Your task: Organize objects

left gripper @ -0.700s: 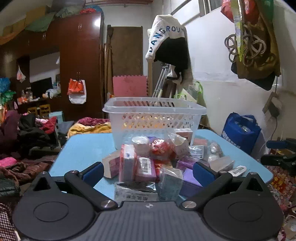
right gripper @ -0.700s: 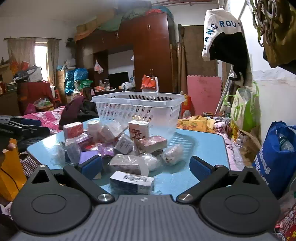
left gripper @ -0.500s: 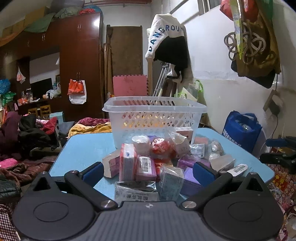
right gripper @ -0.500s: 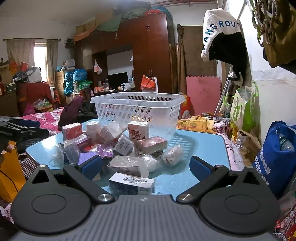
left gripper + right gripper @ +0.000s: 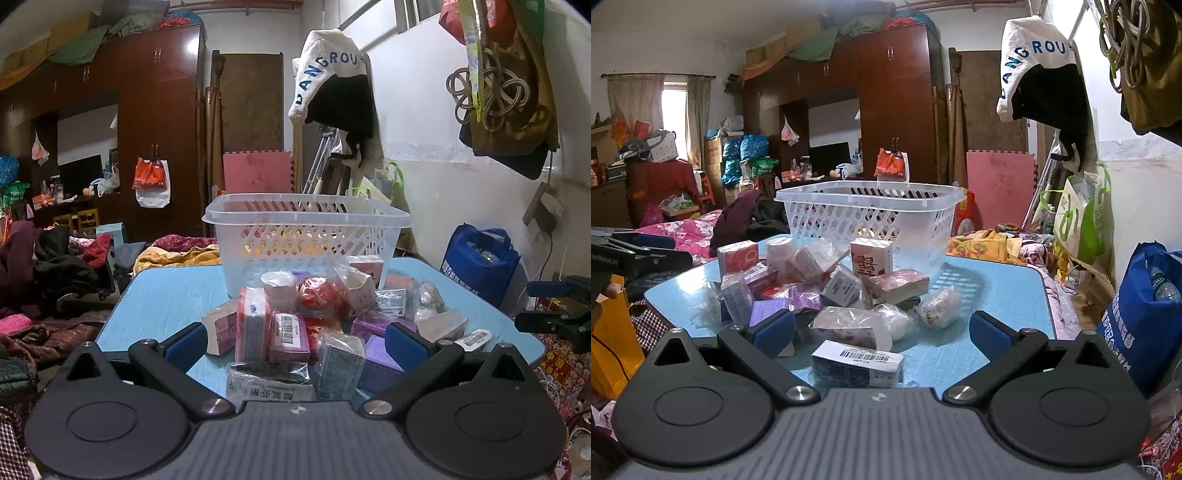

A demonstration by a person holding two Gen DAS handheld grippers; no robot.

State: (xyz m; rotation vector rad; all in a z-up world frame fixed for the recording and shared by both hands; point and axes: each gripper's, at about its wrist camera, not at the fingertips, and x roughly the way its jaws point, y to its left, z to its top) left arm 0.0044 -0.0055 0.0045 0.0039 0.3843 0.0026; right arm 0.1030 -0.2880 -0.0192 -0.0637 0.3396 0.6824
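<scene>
Bench: blue bench (image 5: pixel 173 295) (image 5: pixel 993 291) carrying a basket and a pile of small packaged goods.
Basket: clear plastic basket (image 5: pixel 306 236) (image 5: pixel 868 218) with lattice walls, upright at the far side of the bench, just behind the pile; what lies inside cannot be told.
Pile: small boxes and wrapped packets heaped between the basket and the near edge, many touching or overlapping.
Left view items: pink box (image 5: pixel 254 325) standing on end, barcode box (image 5: pixel 289 338) just right of it, red packet (image 5: pixel 320 295) behind them, purple box (image 5: pixel 376 360) to the right, flat printed pouch (image 5: pixel 267 384) nearest the camera.
Right view items: white box with red characters (image 5: pixel 871 260) upright near the basket, pink bundle (image 5: pixel 899 284) beside it, barcode carton (image 5: pixel 858 363) nearest the camera, clear bag (image 5: pixel 940 308) at the pile's right edge.
Left gripper (image 5: pixel 295 341): fingers (image 5: pixel 183 341) spread wide, nothing pinched; it hovers at the near edge, aimed at the pile and tilted slightly down.
Right gripper (image 5: pixel 881 332): fingers (image 5: pixel 990 334) spread wide, nothing pinched; held off the bench's near right side, facing the pile.
Surroundings: dark wardrobe (image 5: pixel 897 103), clothes and bags around the room.
</scene>
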